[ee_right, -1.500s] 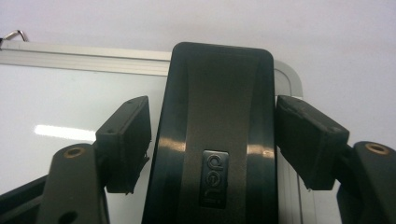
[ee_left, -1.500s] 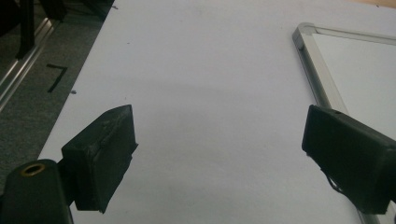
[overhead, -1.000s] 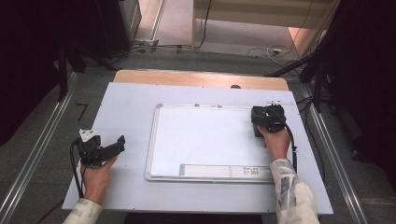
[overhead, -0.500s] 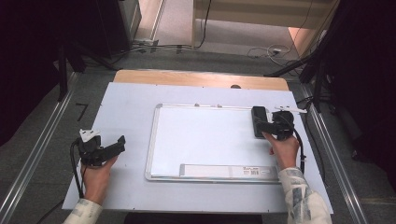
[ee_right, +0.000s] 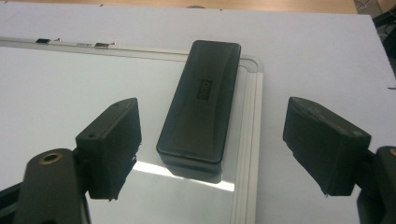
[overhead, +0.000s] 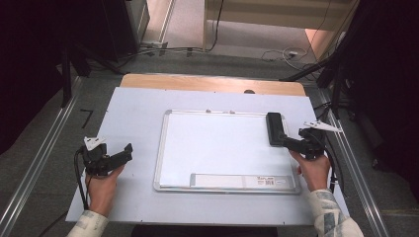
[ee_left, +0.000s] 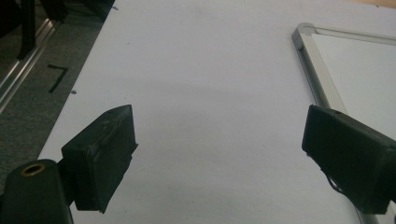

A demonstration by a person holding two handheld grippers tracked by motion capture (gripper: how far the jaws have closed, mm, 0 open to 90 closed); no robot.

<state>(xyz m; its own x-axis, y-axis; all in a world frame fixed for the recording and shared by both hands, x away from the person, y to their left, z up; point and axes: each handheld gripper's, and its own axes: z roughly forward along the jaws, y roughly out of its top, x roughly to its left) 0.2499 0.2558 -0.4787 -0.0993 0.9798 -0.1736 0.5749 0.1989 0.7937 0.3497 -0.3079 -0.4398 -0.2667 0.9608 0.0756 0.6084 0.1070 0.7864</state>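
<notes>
One white, silver-framed rectangular whiteboard [overhead: 217, 148] is lying mid-table. One black, oblong plastic board eraser [overhead: 274, 129] is resting at its far right corner. Two black two-jaw grippers are showing: the left gripper [overhead: 127, 150] at near left, the right gripper [overhead: 285, 142] at right. Two hands are holding them. One pale blue rectangular table sheet [overhead: 133, 113] is lying under everything.

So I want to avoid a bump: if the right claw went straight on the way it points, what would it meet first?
Probably the black eraser, lying on the whiteboard's right edge, straight ahead between the open jaws of the right claw; they touch nothing yet.
</notes>
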